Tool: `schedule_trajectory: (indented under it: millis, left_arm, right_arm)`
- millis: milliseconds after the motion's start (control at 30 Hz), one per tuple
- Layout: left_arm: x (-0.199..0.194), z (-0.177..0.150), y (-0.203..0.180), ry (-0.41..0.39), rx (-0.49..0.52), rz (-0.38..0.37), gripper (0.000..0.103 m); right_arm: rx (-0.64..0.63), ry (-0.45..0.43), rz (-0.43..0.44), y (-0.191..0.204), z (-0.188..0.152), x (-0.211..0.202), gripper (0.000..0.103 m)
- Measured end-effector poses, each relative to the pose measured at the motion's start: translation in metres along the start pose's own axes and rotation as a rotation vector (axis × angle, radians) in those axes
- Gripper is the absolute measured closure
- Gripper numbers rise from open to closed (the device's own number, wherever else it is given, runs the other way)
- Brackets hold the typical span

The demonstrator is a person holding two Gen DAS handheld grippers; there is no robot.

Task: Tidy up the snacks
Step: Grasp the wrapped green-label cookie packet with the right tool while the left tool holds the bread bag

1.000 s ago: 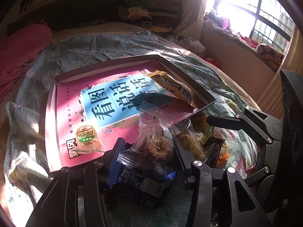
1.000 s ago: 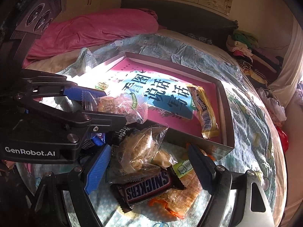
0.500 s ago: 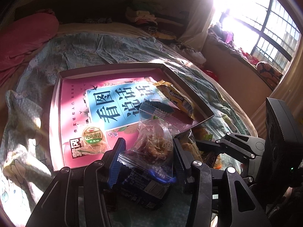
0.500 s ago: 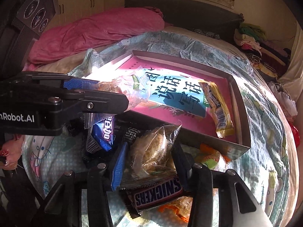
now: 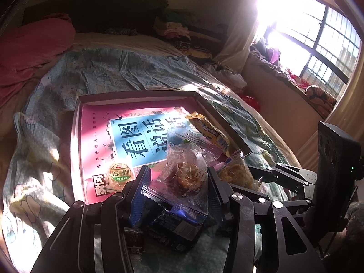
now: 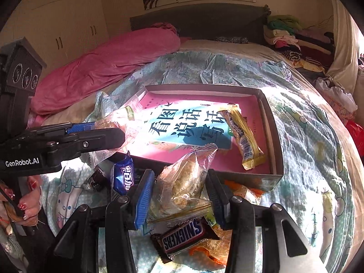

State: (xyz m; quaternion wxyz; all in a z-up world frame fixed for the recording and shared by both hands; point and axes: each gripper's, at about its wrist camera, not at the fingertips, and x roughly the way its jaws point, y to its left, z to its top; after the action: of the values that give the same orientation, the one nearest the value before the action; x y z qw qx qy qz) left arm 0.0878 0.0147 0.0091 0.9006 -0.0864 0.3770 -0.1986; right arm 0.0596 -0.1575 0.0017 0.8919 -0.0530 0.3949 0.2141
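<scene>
In the left wrist view my left gripper is shut on a clear-wrapped cookie pack, held just above the near edge of the shallow cardboard box. My right gripper is shut on a clear-wrapped pastry pack, lifted over the loose snacks in front of the box. A yellow snack bar and a round green-labelled cracker pack lie inside the box on a pink and blue book cover. Each gripper shows in the other's view: the right gripper and the left gripper.
A Snickers bar, a blue candy, an orange wrapper and a dark blue pack lie on the patterned bedsheet. A pink quilt lies at the left, piled clothes at the back. A hand grips the left handle.
The right gripper has closed on the clear pastry pack and raised it off the pile. The left gripper, still holding its cookie pack, has risen a little nearer the box.
</scene>
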Motion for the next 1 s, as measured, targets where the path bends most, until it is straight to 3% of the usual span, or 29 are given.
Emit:
schedule_trajectory:
  millis: [200,267,533,1000]
  left_arm:
    - [-0.002,0.000,0.002,-0.007,-0.009,0.009,0.052]
    - [-0.003,0.000,0.002,-0.009,-0.008,0.010,0.052]
    - [-0.003,0.002,0.006,-0.009,-0.019,0.016,0.052]
    - [-0.001,0.001,0.008,-0.005,-0.024,0.019,0.052]
  right_arm:
    - [0.018,-0.017,-0.004,-0.003,0.003,-0.007,0.057]
    - [0.025,-0.023,0.004,-0.003,0.005,-0.009,0.070]
    - [0.022,-0.018,0.004,-0.002,0.009,-0.007,0.076]
    - [0.077,0.017,0.024,-0.017,-0.004,0.001,0.077]
